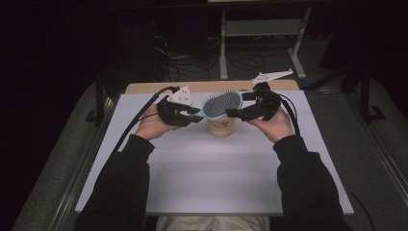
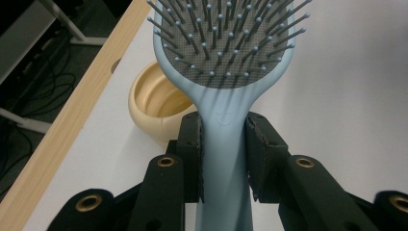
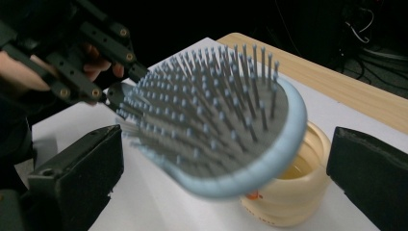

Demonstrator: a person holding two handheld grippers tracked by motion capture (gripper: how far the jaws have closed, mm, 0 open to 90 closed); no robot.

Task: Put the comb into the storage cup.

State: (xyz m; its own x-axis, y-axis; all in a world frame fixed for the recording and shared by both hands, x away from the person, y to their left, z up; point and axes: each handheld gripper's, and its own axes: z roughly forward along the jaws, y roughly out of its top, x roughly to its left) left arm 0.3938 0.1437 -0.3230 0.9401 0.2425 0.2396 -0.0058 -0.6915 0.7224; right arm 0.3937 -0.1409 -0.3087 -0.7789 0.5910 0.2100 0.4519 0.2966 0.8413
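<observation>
Hairbrush (image 2: 224,72) held above table (image 1: 202,178), just over the cream cup (image 1: 221,126) at far centre; handle clamped betw. my left gripper (image 2: 224,159) pads, bristles up. My right gripper (image 3: 223,168) w/ jaws wide apart, one each side of brush head, not touching.

The hairbrush (image 1: 222,104) hung over the cup (image 1: 221,127), which stood on the table (image 1: 216,178); the left gripper (image 1: 193,114) was left of it, the right gripper (image 1: 236,107) right.
</observation>
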